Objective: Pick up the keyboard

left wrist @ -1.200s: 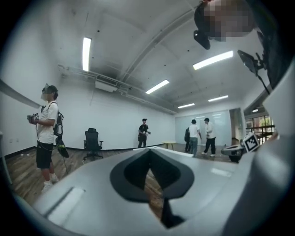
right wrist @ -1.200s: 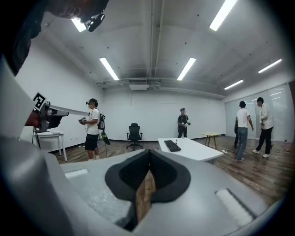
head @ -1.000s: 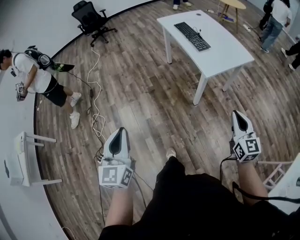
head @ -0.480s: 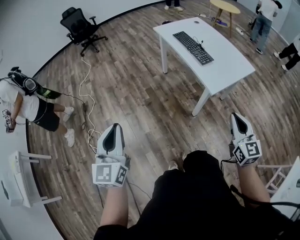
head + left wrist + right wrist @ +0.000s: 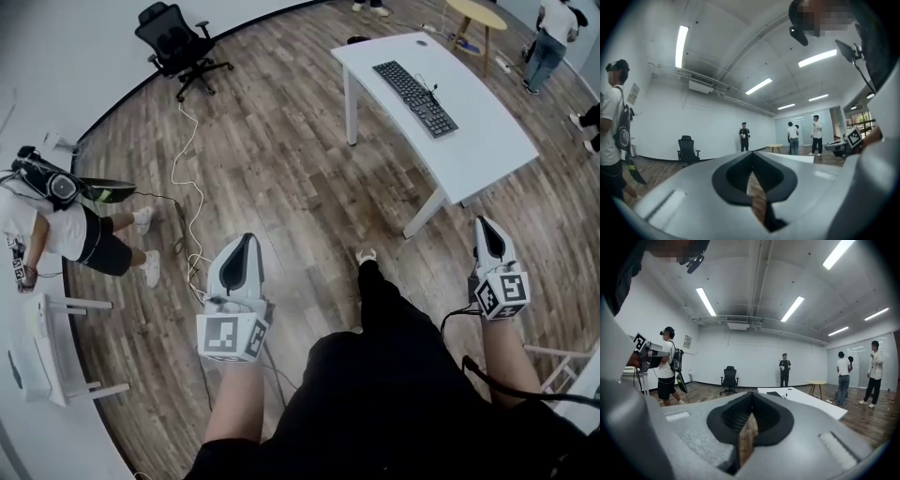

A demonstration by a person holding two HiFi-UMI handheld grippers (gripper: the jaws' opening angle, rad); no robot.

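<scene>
A person stands on a wood floor (image 5: 281,169) holding two grippers, well apart from a white table (image 5: 487,155) that bears a black keyboard (image 5: 415,97).

The head view shows the left gripper (image 5: 247,238) and right gripper (image 5: 484,222) pointing forward on either side of the person's dark-clothed legs. It also shows a white cable (image 5: 187,159) trailing toward a black office chair (image 5: 178,37). Each gripper view shows its own jaws pressed together with nothing between them. Only the gripper views show the ceiling strip lights (image 5: 707,301) and people (image 5: 784,370) standing by the far wall. Of those two views, only the right gripper view catches the keyboard, low ahead on the table.
</scene>
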